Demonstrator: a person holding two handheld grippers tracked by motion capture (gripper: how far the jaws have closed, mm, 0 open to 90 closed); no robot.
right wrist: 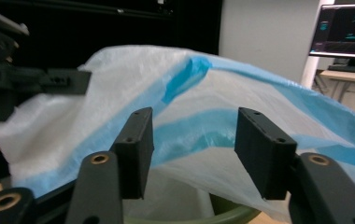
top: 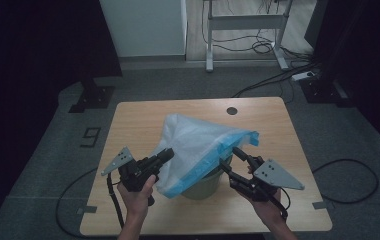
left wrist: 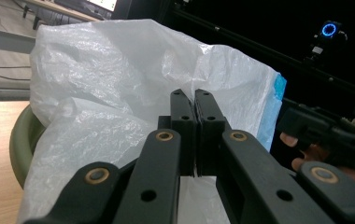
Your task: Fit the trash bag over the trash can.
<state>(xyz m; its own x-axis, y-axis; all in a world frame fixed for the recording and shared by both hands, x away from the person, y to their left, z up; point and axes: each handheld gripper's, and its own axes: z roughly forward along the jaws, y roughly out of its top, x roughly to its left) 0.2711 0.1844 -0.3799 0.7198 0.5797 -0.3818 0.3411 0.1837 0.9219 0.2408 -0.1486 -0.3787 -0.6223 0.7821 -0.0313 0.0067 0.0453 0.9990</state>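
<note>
On the wooden tabletop [top: 128,125] stands a green bin [top: 205,187], with a white, blue-edged plastic bag [top: 198,142] draped over its mouth. At the bag's left side the left gripper [top: 165,156] has its jaws clamped together on the film. The right gripper [top: 231,157] sits at the bag's right edge, jaws apart with nothing pinched.

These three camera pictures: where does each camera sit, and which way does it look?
High view: above the person's side, looking down on the wooden table; forearms, both tools.
Left gripper view: on the left tool, shut on the white-and-blue plastic bag.
Right gripper view: on the open right tool, facing the bag.
All share bag and olive-green bin.
</note>
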